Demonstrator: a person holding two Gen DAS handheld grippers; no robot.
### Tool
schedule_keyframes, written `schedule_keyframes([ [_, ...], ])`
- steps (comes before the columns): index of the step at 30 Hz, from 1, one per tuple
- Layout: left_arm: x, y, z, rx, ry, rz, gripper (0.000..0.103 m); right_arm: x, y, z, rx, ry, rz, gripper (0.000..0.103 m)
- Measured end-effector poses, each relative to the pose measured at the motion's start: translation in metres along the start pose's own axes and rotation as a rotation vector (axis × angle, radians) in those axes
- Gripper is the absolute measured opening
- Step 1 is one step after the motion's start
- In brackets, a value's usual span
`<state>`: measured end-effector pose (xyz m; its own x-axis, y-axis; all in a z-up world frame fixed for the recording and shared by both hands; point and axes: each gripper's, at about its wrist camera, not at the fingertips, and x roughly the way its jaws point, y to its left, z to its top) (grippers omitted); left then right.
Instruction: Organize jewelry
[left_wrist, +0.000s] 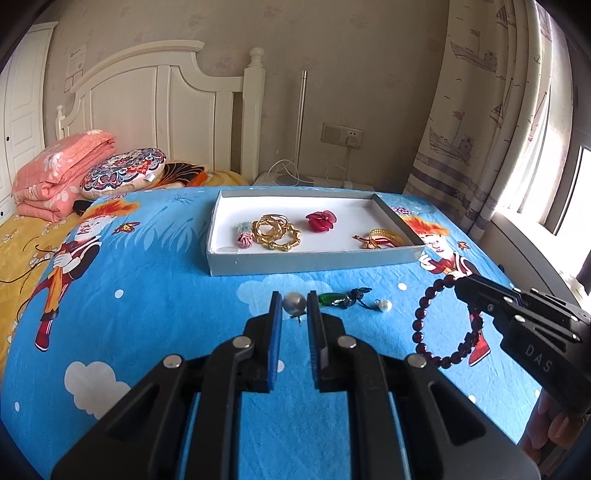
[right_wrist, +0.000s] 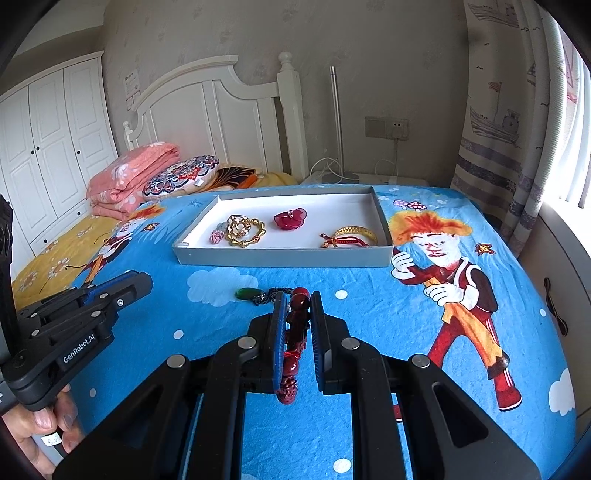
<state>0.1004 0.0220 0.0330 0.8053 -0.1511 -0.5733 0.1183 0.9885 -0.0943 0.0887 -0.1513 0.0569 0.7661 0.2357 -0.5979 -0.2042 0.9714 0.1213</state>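
Left wrist view shows my left gripper (left_wrist: 294, 304) clenched on a grey pearl piece (left_wrist: 294, 302), pinched at the very fingertips and seemingly just clear of the blue bedsheet (left_wrist: 147, 314). I judge it light, hard and smooth, so it could squirt out of so shallow a grip; a small hook under it looks delicate. Just right of it on the sheet lie a green pendant (left_wrist: 327, 299) on a dark cord and a small white pearl (left_wrist: 385, 305), close enough that the cord could snag if I sweep low.

Further right, my right gripper (left_wrist: 461, 286) holds a dark red bead bracelet (left_wrist: 443, 325), gripped at the top of the loop, the rest dangling. From the right wrist view the beads sit clamped between the pads (right_wrist: 280, 332). I expect it to be limp and swingy, though not fragile.

Beyond them the grey tray (left_wrist: 314, 260) already holds gold bangles (left_wrist: 277, 232), a red flower piece (left_wrist: 320, 220) and a gold bracelet with red cord (left_wrist: 380, 238). Its near wall is what I must lift over; bare floor lies between the flower and the bangles.
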Motion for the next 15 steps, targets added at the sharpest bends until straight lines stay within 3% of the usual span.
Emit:
schedule_keyframes([
  [15,0.016,-0.003,0.029,0.036,-0.021,0.005,0.013,0.005,-0.001,0.032,-0.018,-0.040,0.004,0.014],
])
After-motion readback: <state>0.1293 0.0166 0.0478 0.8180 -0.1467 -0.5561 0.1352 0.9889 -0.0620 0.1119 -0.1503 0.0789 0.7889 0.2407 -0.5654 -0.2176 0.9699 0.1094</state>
